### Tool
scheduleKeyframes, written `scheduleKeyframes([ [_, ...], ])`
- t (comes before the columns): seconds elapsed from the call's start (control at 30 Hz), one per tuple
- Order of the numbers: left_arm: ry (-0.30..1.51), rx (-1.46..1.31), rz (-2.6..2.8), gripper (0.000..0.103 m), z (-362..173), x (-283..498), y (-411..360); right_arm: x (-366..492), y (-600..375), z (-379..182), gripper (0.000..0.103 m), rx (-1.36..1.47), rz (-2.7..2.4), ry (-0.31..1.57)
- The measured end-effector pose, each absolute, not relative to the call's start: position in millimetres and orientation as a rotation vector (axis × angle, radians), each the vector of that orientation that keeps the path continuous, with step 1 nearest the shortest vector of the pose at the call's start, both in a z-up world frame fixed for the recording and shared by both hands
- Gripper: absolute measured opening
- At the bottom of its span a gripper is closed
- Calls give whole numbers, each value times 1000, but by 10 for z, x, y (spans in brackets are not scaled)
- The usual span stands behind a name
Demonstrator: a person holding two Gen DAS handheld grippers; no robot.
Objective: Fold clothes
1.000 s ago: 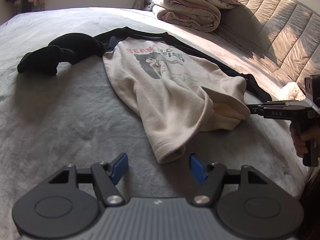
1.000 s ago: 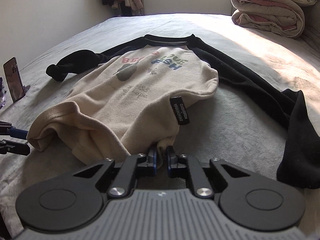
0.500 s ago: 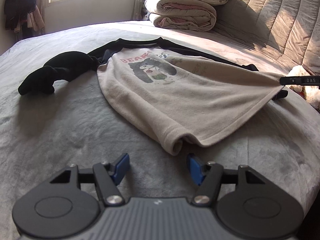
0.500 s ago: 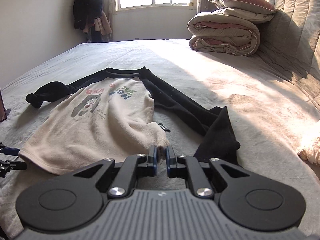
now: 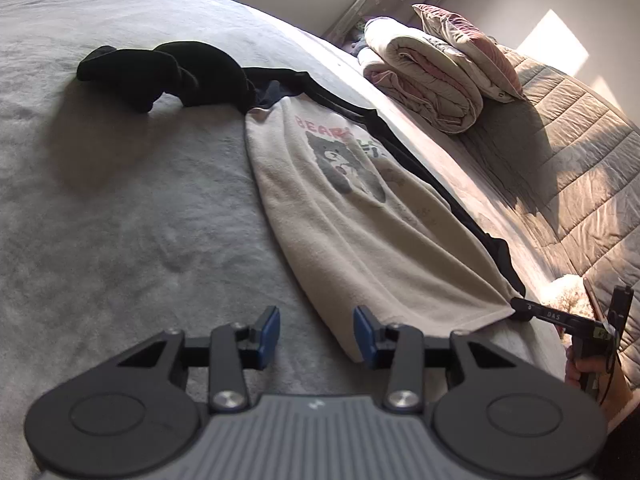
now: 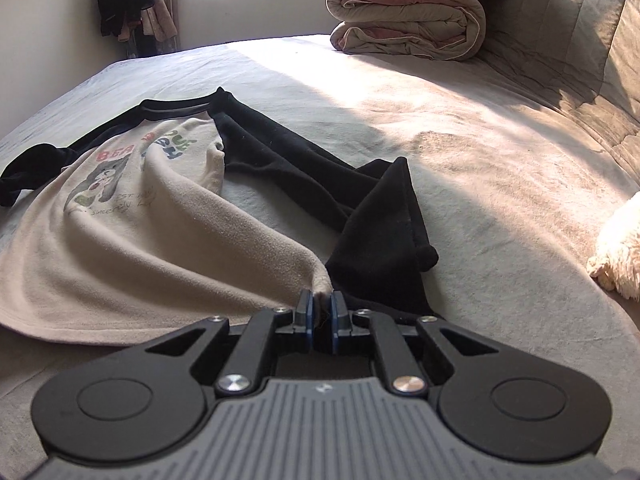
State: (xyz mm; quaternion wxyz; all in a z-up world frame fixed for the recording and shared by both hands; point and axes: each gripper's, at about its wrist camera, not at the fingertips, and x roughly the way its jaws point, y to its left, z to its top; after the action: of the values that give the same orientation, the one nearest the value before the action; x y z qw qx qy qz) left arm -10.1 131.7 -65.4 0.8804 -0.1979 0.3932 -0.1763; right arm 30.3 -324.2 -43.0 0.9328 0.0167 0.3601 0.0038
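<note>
Shirt (image 6: pixel 132 248) lies face-up on bed (image 5: pixel 120 208); my right gripper (image 6: pixel 321 307) is clamped on one hem corner, my left gripper (image 5: pixel 316 334), jaws just narrowing yet apart and empty, should take the other corner, then pull hem taut.

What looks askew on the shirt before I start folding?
The far black sleeve lies bunched in a heap instead of flat, and the near black sleeve is doubled over itself. The cream body is ridged where the right tool pinches its hem corner.
</note>
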Motion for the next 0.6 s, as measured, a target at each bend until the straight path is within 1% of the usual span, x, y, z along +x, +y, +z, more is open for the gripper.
scheduleKeyframes([
  [0.07,828,-373,-318,34,-672,-75,1321,299,-3240,-428,10,36,9,736],
  [0.1,825,-348,-316,30,-676,-70,1289,297,-3239,-427,10,38,9,736],
  [0.17,820,-300,-316,32,-683,-61,1221,295,-3229,-425,10,39,9,735],
  [0.33,812,-299,-357,32,-693,10,1055,297,-3209,-422,10,42,10,735],
  [0.4,808,-270,-351,34,-705,40,970,294,-3207,-424,11,46,11,734],
  [0.47,803,-241,-343,37,-711,65,877,293,-3210,-428,11,47,14,733],
  [0.5,801,-229,-341,41,-711,78,829,290,-3210,-430,11,46,16,733],
  [0.57,802,-226,-342,53,-717,98,758,285,-3210,-432,11,45,19,732],
  [0.6,803,-224,-343,56,-720,107,722,283,-3209,-433,11,44,20,732],
])
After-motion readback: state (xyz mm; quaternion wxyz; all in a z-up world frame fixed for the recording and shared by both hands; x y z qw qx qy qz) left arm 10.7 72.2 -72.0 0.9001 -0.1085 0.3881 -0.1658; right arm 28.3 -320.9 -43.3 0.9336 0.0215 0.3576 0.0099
